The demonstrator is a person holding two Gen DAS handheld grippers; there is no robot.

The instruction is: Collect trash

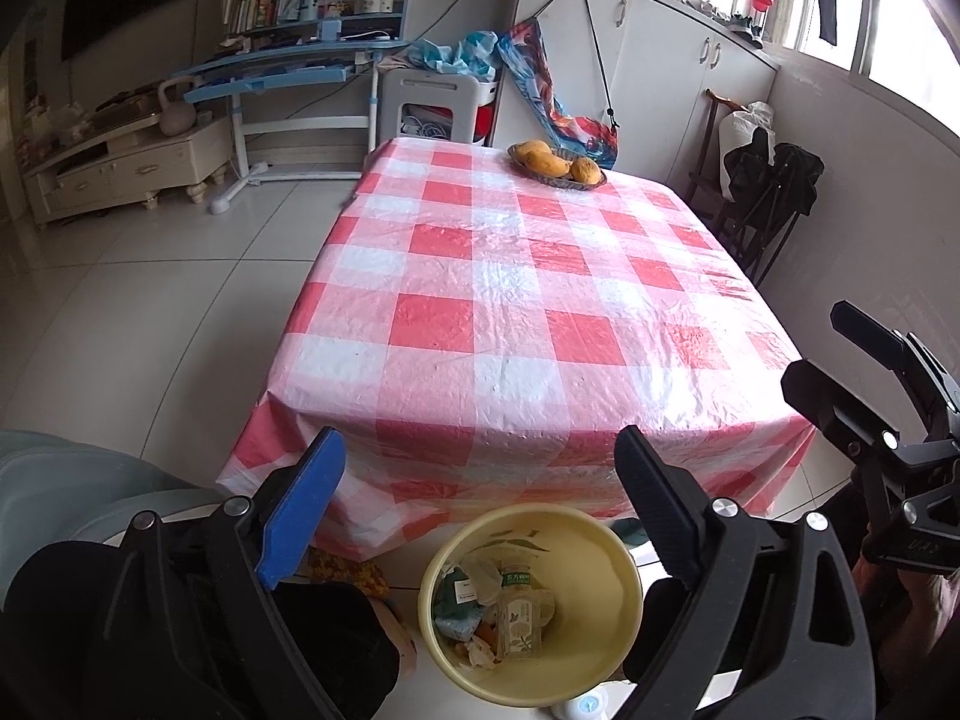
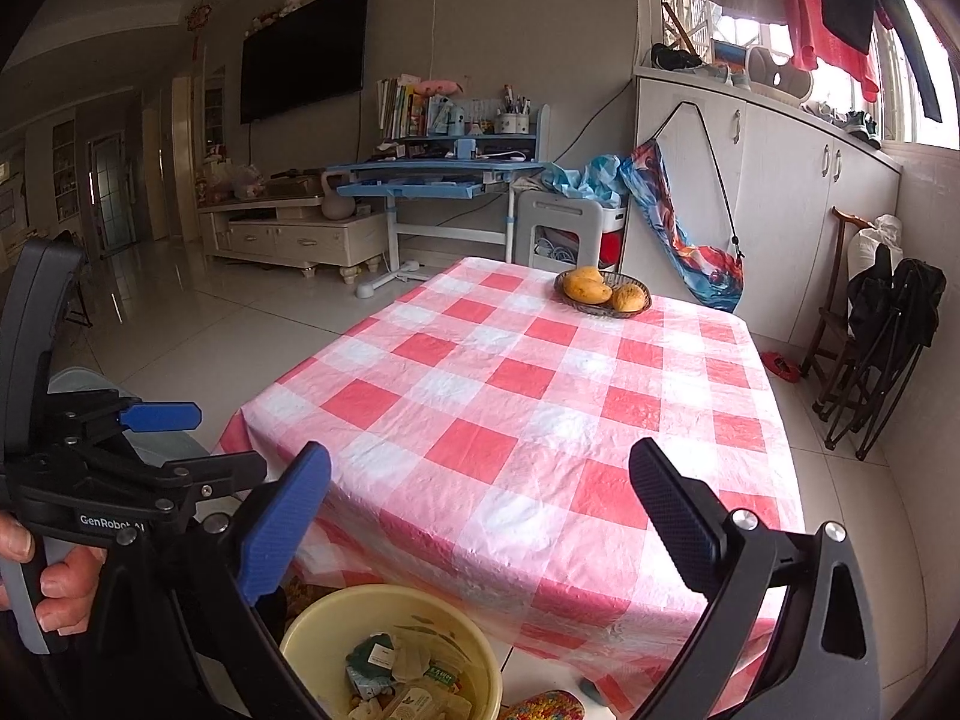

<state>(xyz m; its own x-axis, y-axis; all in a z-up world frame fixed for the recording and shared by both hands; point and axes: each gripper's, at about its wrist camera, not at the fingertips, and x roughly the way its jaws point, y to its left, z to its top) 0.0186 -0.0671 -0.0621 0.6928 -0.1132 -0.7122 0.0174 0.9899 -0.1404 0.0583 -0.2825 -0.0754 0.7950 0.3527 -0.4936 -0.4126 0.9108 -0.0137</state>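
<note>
A yellow trash bin [image 1: 606,546] stands on the floor at the near edge of the table; it also shows in the right wrist view [image 2: 312,618]. Inside lie a clear plastic bottle [image 1: 519,618], crumpled wrappers and paper trash [image 2: 396,672]. My left gripper [image 1: 480,468] is open and empty above the bin. My right gripper [image 2: 480,480] is open and empty, above the table's near edge; it also shows at the right of the left wrist view [image 1: 840,354]. The left gripper shows at the left of the right wrist view [image 2: 180,438].
The table with a red-and-white checkered cloth [image 1: 528,300] holds a basket of mangoes [image 1: 558,163] at its far end. A folded black chair [image 2: 882,336] leans on the right wall. A blue desk [image 2: 438,180], white cabinets [image 2: 780,192] and a grey stool [image 2: 561,228] stand behind.
</note>
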